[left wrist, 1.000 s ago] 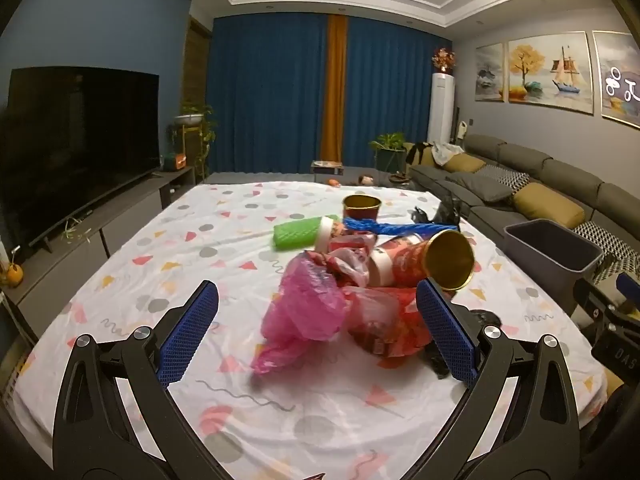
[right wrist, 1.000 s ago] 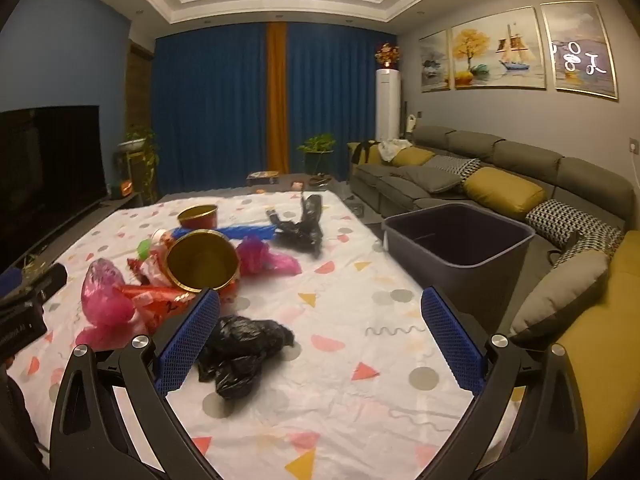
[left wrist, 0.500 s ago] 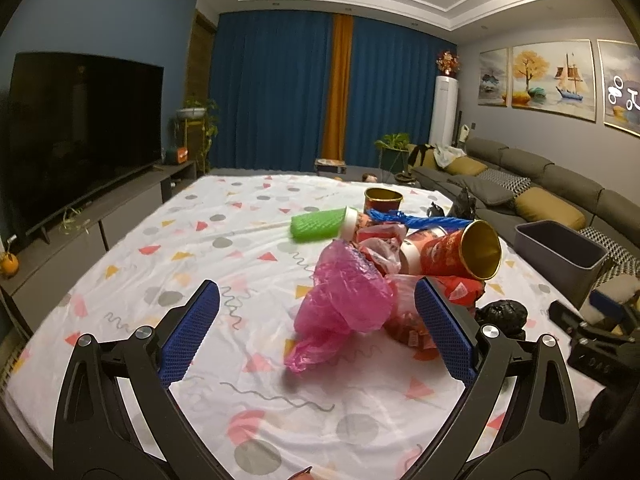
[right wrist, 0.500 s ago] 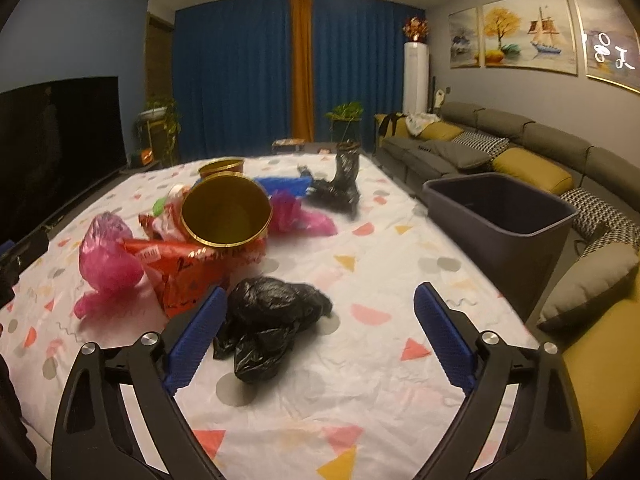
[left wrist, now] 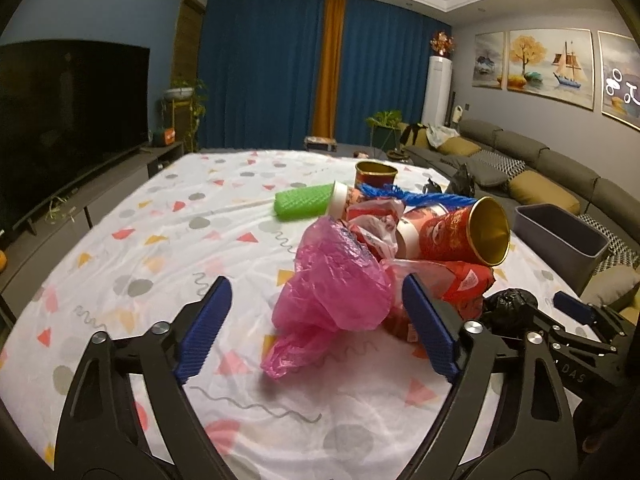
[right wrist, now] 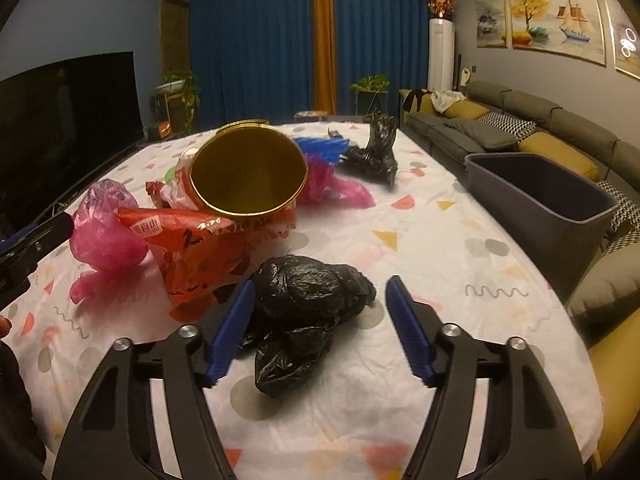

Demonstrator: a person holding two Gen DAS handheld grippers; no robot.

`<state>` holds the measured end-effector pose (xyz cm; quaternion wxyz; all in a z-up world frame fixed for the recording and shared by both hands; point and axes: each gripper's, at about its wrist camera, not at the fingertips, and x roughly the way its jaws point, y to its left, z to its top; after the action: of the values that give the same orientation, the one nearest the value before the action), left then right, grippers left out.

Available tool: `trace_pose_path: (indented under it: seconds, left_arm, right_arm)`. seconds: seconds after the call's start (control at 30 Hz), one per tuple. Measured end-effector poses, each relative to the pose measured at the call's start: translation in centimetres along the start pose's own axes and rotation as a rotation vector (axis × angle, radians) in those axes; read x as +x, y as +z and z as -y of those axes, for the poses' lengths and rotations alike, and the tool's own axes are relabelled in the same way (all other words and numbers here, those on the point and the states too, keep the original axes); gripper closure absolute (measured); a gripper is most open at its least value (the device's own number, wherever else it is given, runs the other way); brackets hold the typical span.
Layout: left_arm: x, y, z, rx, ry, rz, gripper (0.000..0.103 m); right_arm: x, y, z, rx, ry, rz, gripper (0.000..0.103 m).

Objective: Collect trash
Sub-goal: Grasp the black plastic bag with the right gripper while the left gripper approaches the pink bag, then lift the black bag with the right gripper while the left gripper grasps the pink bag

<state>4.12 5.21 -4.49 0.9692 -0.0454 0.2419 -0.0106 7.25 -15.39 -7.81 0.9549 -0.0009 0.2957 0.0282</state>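
Note:
A pile of trash lies on the patterned tablecloth [left wrist: 168, 240]. My left gripper [left wrist: 316, 328] is open, its fingers either side of a pink plastic bag [left wrist: 336, 280]. Behind it lie a red-and-gold paper cup [left wrist: 460, 236], a red snack wrapper [left wrist: 464, 280], a green mesh sleeve [left wrist: 304, 204], a blue rope [left wrist: 416, 198] and a second cup [left wrist: 374, 174]. My right gripper [right wrist: 320, 328] is open around a crumpled black bag [right wrist: 308, 296]. The tipped cup [right wrist: 248, 172], the red wrapper [right wrist: 192, 248] and the pink bag [right wrist: 104, 232] lie beyond it. Another black bag [right wrist: 376, 152] stands further back.
A grey bin [right wrist: 544, 196] stands beside the table's right edge, also seen in the left wrist view [left wrist: 560, 236]. A sofa [right wrist: 520, 132] runs along the right wall. A TV [left wrist: 68, 120] on a low cabinet stands at the left.
Both grippers have moved forward and lower toward the pile. The left now brackets the pink bag and the right brackets the black bag. Both stay open.

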Motion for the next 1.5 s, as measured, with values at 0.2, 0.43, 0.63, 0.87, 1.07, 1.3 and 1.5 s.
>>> trace_pose_path:
  seconds: [0.2, 0.43, 0.63, 0.87, 1.07, 1.3, 1.5]
  left_arm:
    - [2.8, 0.2, -0.5, -0.023, -0.052, -0.084, 0.04]
    - [4.1, -0.1, -1.1, -0.069, -0.118, -0.144, 0.08]
    - [3.1, 0.0, -1.7, -0.094, -0.115, -0.124, 0.096]
    - [-0.1, 1.2, -2.7, -0.117, -0.086, -0.044, 0.097]
    - [-2.6, 2.8, -2.9, -0.132, -0.084, 0.026, 0.097]
    - [-4.0, 3.9, -0.5, -0.095, -0.11, 0.074, 0.097]
    - [-4.0, 5.1, 4.0, -0.027, -0.177, 0.091, 0.097]
  right_arm:
    - [1.4, -0.1, -0.1, 0.0, 0.029, -0.049, 0.057]
    - [1.7, -0.4, -0.2, -0.014, 0.07, -0.059, 0.076]
    - [0.8, -0.4, 0.4, -0.003, 0.088, -0.032, 0.086]
    - [-1.7, -0.1, 1.5, 0.023, 0.082, 0.026, 0.088]
    - [-3.9, 0.6, 2.5, 0.044, 0.079, 0.084, 0.088]
    - [-5.4, 1.7, 3.5, 0.059, 0.075, 0.136, 0.088]
    - [-6.7, 2.1, 5.4, 0.071, 0.05, 0.177, 0.088]
